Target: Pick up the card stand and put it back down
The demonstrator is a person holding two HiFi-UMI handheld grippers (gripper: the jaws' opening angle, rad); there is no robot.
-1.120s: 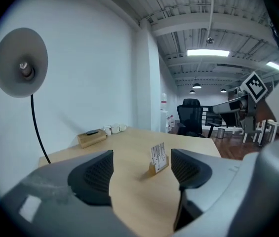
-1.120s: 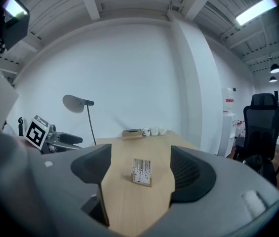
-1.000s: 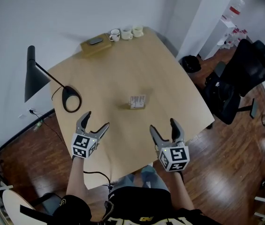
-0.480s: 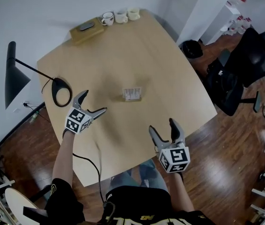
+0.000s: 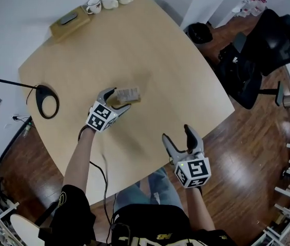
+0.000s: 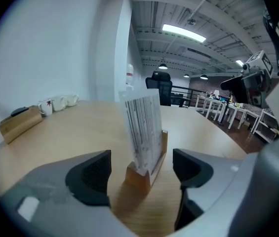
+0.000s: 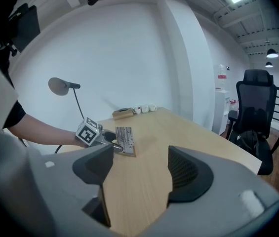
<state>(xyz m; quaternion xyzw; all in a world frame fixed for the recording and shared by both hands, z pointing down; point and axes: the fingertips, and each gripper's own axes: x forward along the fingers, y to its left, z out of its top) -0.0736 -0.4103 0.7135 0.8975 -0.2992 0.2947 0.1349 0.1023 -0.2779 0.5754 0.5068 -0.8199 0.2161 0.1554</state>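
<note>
Card stand (image 5: 126, 95): small wooden block base with a slot holding an upright stack of thin cards. Likely light. Base stiff; cards probably loose, could tip or slide out if tilted. Best hold: low, across wooden base, not on cards.

Stand upright mid tabletop (image 5: 150, 40), between left gripper (image 5: 118, 99) fingers (image 6: 92, 174). Fingers closing, one each side of base, gaps both sides, no contact yet.

Right gripper (image 5: 177, 135) by tabletop's near edge, well apart from stand, closing, nothing between its fingers.
</note>
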